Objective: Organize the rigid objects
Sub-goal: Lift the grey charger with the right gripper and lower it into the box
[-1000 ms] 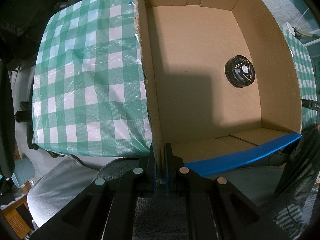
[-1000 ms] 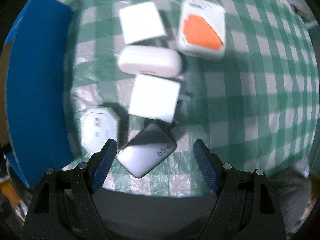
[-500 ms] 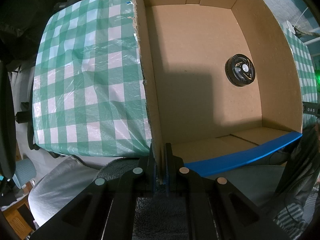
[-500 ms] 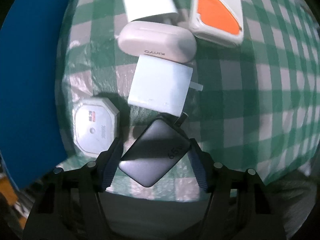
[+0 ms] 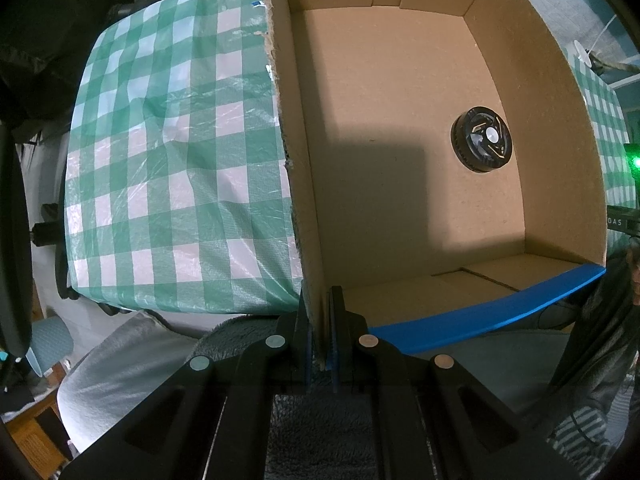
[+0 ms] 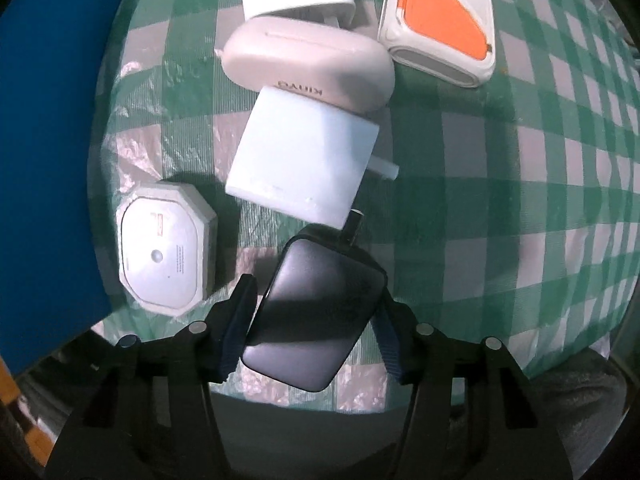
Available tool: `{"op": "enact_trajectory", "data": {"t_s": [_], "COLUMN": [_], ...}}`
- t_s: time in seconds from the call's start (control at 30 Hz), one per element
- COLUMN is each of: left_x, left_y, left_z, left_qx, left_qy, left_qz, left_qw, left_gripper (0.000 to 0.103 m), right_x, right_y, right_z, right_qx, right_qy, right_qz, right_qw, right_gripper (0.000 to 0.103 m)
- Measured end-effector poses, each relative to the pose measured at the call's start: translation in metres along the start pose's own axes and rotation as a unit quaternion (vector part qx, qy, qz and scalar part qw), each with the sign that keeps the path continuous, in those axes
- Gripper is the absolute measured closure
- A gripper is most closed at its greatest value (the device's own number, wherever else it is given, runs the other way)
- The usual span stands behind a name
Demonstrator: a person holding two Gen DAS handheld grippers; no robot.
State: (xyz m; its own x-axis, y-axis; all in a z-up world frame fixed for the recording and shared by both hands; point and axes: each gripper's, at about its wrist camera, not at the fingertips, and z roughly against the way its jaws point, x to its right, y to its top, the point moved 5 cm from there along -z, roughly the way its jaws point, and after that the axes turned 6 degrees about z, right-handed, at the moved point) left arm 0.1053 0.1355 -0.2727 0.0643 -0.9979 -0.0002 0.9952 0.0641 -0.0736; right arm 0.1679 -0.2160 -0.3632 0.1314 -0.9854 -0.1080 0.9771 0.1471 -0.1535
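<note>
Your right gripper [image 6: 312, 326], jaws just closing around the dark charger [image 6: 316, 312] on the checked desk [image 6: 520, 200], looks mid-grasp, while your left gripper [image 5: 319, 340] pinches the cardboard box [image 5: 298, 184] wall; next, lift it clear and carry it boxward.

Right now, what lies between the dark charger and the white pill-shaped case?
In the right wrist view, a white square charger lies between the dark charger and the pill-shaped case. Its far edge tucks under the case; its near corner reaches the dark charger's plug.
</note>
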Motion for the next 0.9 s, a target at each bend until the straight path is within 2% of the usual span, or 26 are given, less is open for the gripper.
{"op": "enact_trajectory", "data": {"t_s": [0.07, 0.1, 0.33, 0.53, 0.57, 0.63, 0.9], "left_x": [0.000, 0.001, 0.001, 0.002, 0.001, 0.002, 0.001], "left_y": [0.000, 0.000, 0.000, 0.000, 0.000, 0.000, 0.000], "left_z": [0.000, -0.001, -0.001, -0.002, -0.002, -0.002, -0.001], "left_qx": [-0.001, 0.000, -0.001, -0.002, -0.001, -0.002, -0.002], "left_qy": [0.001, 0.000, 0.001, 0.003, 0.003, 0.003, 0.000], "left_qz": [-0.001, 0.000, -0.001, -0.004, -0.005, -0.006, -0.008], "left_qw": [1.0000, 1.0000, 1.0000, 1.0000, 1.0000, 1.0000, 1.0000], "left_gripper": [0.097, 0.097, 0.097, 0.097, 0.097, 0.097, 0.097], "right_x": [0.000, 0.000, -0.004, 0.002, -0.007, -0.014, -0.019], "right_y": [-0.002, -0.004, -0.017, -0.028, -0.046, -0.049, -0.029], "right_z": [0.003, 0.004, 0.006, 0.030, 0.032, 0.042, 0.088], "right_qx": [0.006, 0.005, 0.013, 0.030, 0.033, 0.039, 0.069], "right_qy": [-0.009, -0.011, -0.002, 0.014, 0.014, 0.014, 0.026], "right_qz": [0.014, 0.025, 0.058, 0.062, 0.064, 0.069, 0.089], "right_qw": [1.000, 1.000, 0.998, 0.998, 0.997, 0.997, 0.993], "right_gripper": [0.060, 0.060, 0.061, 0.061, 0.061, 0.061, 0.061]}}
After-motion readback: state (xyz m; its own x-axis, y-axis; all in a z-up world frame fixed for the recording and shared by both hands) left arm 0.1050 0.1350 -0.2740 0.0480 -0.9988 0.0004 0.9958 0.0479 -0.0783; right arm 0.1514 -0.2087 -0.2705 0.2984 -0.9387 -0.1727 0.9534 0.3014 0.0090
